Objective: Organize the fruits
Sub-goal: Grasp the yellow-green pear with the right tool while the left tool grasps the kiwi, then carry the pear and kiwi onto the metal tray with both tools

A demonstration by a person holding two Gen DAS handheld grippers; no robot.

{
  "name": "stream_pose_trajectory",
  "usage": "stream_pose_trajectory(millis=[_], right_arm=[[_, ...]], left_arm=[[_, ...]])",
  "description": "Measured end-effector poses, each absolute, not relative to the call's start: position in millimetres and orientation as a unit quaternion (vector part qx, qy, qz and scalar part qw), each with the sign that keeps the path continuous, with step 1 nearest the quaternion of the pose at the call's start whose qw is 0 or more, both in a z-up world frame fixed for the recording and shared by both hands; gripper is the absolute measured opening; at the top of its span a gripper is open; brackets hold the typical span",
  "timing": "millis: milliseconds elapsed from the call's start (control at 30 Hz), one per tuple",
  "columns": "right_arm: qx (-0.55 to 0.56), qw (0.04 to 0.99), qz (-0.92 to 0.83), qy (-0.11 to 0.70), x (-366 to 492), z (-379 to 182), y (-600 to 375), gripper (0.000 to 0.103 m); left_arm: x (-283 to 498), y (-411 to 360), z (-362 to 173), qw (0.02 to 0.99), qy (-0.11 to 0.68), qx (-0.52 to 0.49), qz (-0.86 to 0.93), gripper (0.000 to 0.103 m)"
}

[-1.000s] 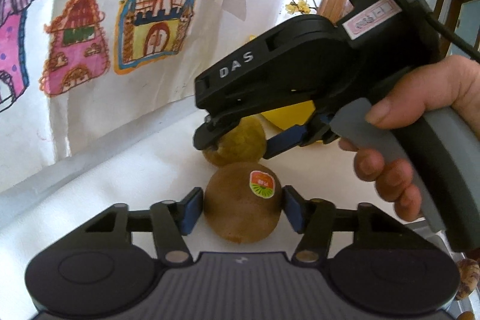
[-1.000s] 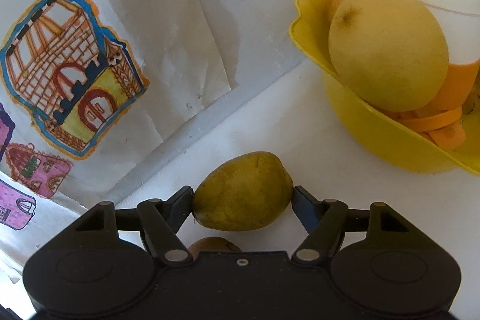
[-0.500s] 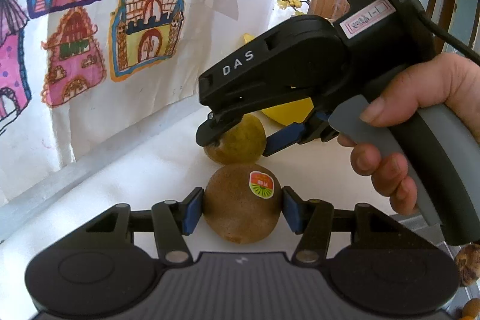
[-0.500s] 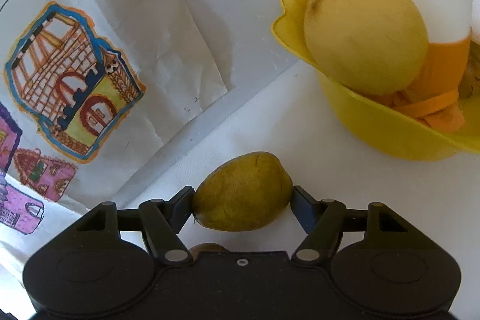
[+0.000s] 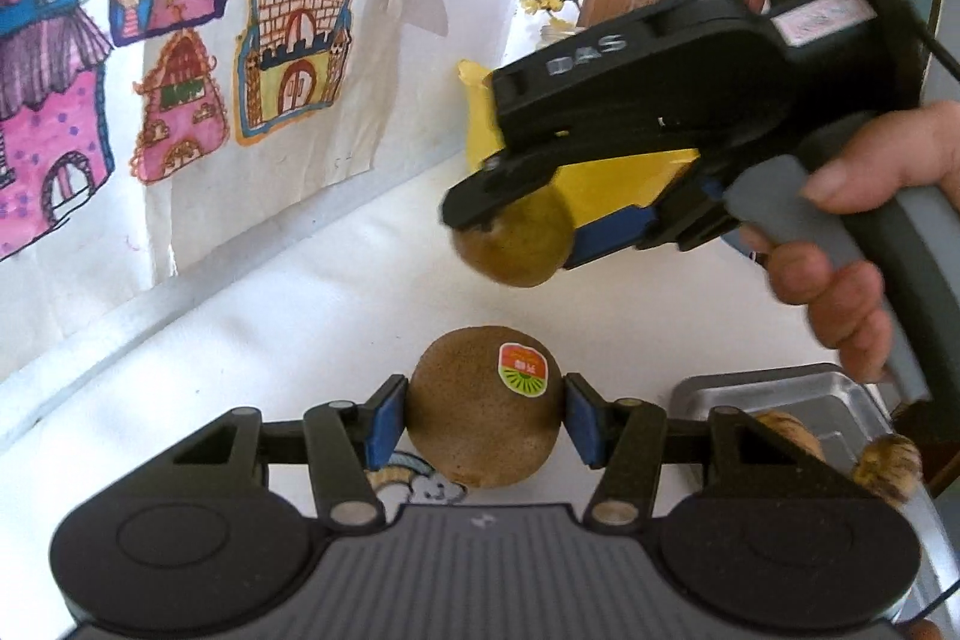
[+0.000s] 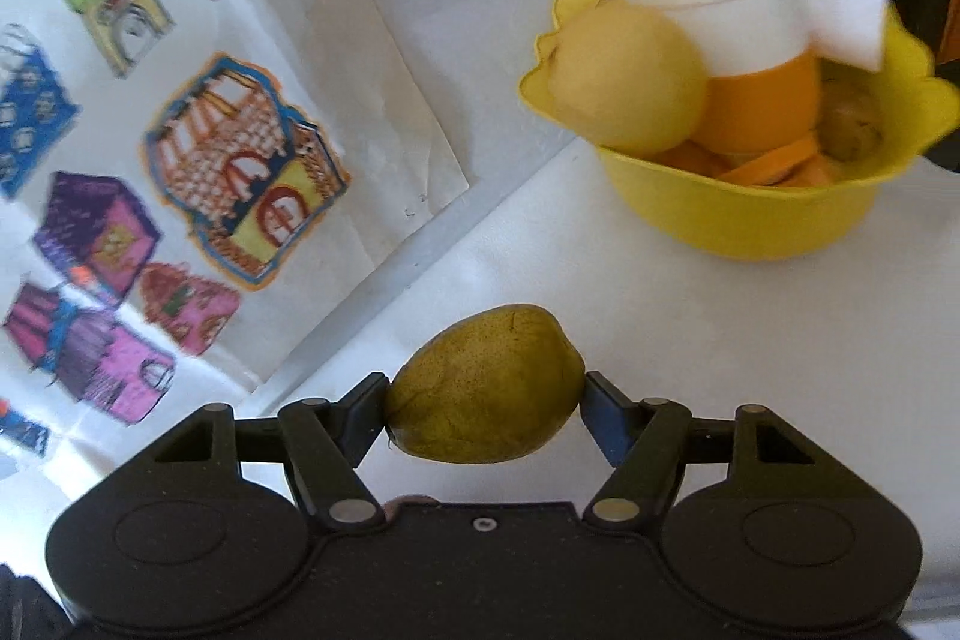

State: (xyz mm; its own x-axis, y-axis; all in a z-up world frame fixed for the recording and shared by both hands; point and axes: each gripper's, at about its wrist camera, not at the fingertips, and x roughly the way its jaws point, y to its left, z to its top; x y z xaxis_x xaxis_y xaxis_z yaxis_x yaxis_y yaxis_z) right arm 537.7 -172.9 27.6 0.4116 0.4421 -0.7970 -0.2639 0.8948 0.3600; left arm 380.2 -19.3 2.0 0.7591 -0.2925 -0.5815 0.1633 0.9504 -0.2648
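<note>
My left gripper [image 5: 485, 415] is shut on a brown kiwi [image 5: 474, 421] with a red and green sticker, held above the white table. My right gripper [image 6: 485, 403] is shut on a yellow-green pear-like fruit [image 6: 485, 385]; it also shows in the left wrist view [image 5: 516, 238], held up ahead and to the right of the kiwi. A yellow bowl [image 6: 744, 220] stands at the far right, holding a large yellow fruit [image 6: 627, 79], orange pieces and a white and orange jar [image 6: 732, 40].
Paper sheets with coloured house drawings [image 5: 288, 40] hang along the wall at the left. A metal tray [image 5: 840, 400] with brown round items sits at the right near edge. A small rainbow sticker [image 5: 414, 478] lies on the table under the kiwi.
Both grippers have risen, each with its fruit. The right gripper has pulled up and back from the yellow bowl, which now looks smaller and farther off.
</note>
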Motion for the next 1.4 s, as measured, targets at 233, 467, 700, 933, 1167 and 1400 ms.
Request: stream_pose_trajectory(millis=[233,467,700,933,1167,1400], right_arm=[[0.089,0.848,0.208,0.478,488.8,64.5,-216.9,0.071],[0.094,0.864,0.193,0.456,430.6,96.6,-279.7,0.071],[0.09,0.878,0.182,0.434,360.6,111.5,-342.9,0.071],[0.078,0.876,0.174,0.443,302.0,92.6,-378.3,0.071],[0.063,0.875,0.184,0.443,264.8,64.7,-386.4,0.071],[0.016,0.872,0.202,0.446,245.7,40.9,-374.6,0.071]], left_arm=[[353.5,-34.0,21.0,0.933,0.315,-0.112,-0.132,0.059],[326.8,-60.9,41.4,0.933,0.305,-0.117,-0.148,0.059],[306.2,-93.9,54.1,0.937,0.287,-0.103,-0.171,0.059],[299.8,-132.1,56.3,0.93,0.29,-0.097,-0.205,0.059],[301.2,-166.0,50.9,0.922,0.305,-0.075,-0.225,0.059],[326.4,-180.3,39.3,0.917,0.328,-0.064,-0.219,0.059]])
